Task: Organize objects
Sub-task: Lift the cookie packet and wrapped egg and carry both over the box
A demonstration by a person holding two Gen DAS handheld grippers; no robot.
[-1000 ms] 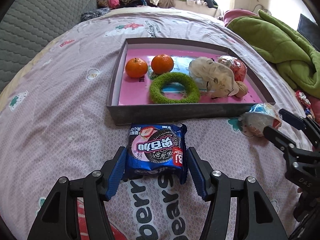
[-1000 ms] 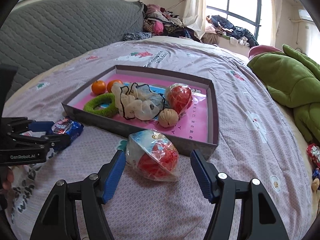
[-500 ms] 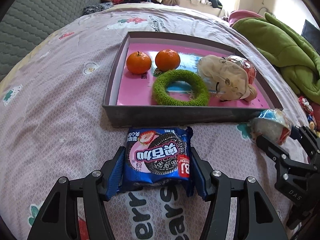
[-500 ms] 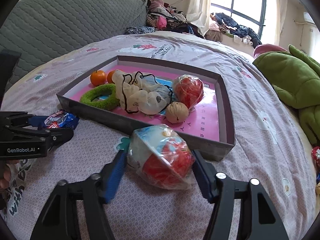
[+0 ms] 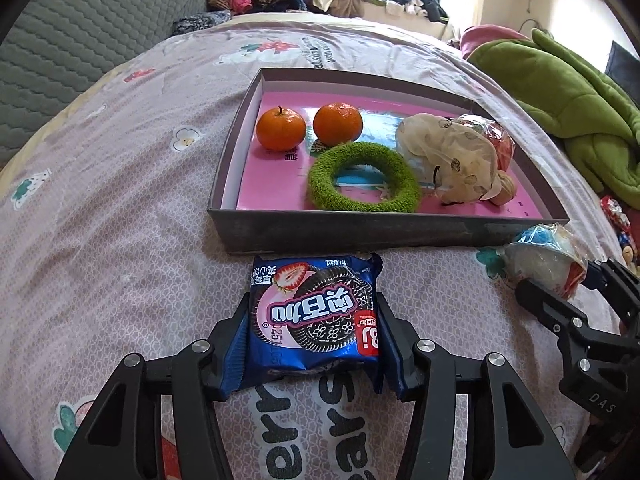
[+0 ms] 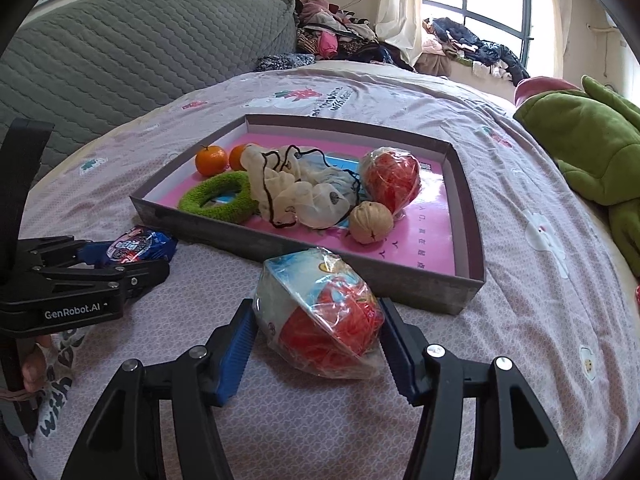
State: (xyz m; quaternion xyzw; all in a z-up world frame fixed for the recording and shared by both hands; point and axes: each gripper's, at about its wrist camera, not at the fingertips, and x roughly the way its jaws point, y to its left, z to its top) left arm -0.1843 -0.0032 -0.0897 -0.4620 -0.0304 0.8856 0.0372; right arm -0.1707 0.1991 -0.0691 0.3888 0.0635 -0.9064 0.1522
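While the left gripper [image 5: 313,334], marked "GenRobot.AI", has just closed onto the blue strawberry cookie pack [image 5: 314,316] before the tray [image 5: 360,232], the right gripper [image 6: 318,346] clamps a wrapped red ball [image 6: 320,314].

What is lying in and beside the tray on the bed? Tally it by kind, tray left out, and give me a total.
tangerine: 2
green ring: 1
cloth bag: 1
walnut: 1
plastic-wrapped red ball: 2
cookie packet: 1
Total: 8
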